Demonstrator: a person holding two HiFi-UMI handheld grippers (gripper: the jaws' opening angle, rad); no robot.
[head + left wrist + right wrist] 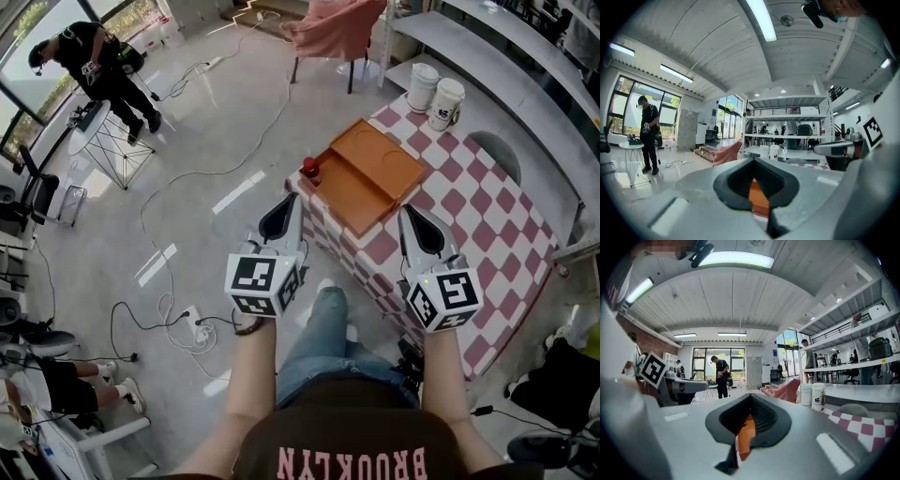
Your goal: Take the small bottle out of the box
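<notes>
At the centre of the head view, the small bottle (309, 169) is sitting at the left end of the orange box (370, 173), so by my reading the lift is not yet begun. You are holding the left tongs (281, 214) and right tongs (419, 225) pressed closed and empty, just below the box. The bottle is standing close to the table (469, 216) corner, with open floor to its left. The white tubs (436, 94) are standing well apart at upper right.

Your head camera looks steeply down on the checkered table (487, 234). Each gripper camera sits close behind its jaws, facing level; all views share the orange box (366, 173).
</notes>
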